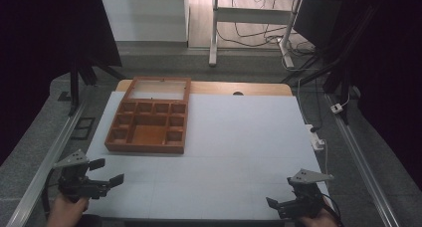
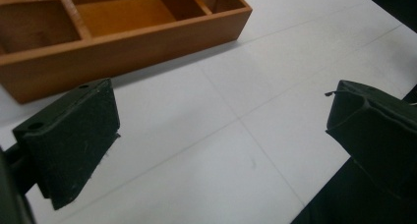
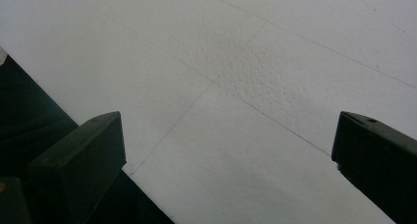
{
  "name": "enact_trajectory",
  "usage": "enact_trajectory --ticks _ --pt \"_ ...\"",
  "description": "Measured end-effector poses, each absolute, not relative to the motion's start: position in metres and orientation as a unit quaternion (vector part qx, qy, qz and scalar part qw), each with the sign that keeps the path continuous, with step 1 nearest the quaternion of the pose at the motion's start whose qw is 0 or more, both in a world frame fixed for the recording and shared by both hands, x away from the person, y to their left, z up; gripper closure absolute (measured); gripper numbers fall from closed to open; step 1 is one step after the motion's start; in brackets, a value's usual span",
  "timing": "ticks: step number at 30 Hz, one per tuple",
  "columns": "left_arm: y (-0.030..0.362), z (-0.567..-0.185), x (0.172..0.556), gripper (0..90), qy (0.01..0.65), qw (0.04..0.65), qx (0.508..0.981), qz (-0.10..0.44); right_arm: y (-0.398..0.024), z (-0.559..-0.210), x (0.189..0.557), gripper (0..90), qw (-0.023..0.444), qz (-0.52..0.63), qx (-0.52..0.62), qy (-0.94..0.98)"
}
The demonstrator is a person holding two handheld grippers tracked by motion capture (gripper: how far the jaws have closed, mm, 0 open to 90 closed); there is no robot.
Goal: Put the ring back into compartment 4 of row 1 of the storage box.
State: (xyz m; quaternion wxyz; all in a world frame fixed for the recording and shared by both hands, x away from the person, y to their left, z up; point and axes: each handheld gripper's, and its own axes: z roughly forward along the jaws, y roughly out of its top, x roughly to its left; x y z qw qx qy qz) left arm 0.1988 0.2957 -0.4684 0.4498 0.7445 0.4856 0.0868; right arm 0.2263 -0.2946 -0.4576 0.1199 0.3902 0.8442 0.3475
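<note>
A brown wooden organiser box (image 1: 148,122) with several empty compartments lies at the back left of the white table, its glass-paned lid (image 1: 158,89) folded open behind it. My left gripper (image 1: 107,172) rests at the table's front left corner, open, nothing between its jaws. In the left gripper view the left gripper (image 2: 221,130) points past the box's near right corner (image 2: 128,32). My right gripper (image 1: 276,203) sits at the front right corner, open and empty, aimed left. The right gripper view has the right gripper (image 3: 228,155) above bare white tabletop.
The white table surface (image 1: 234,147) has faint seam lines. Metal rails (image 1: 47,157) run along both sides. A power strip (image 1: 316,137) with cables lies off the right edge. Desk legs (image 1: 214,33) and cables stand on the floor behind.
</note>
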Motion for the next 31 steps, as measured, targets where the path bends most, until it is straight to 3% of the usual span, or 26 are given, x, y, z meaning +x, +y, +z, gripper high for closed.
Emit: enact_trajectory --ticks 31 --pt "0.307 -0.479 0.166 0.2 0.522 0.387 0.754 0.092 -0.293 -0.459 0.227 0.0 0.119 0.337 0.392 0.847"
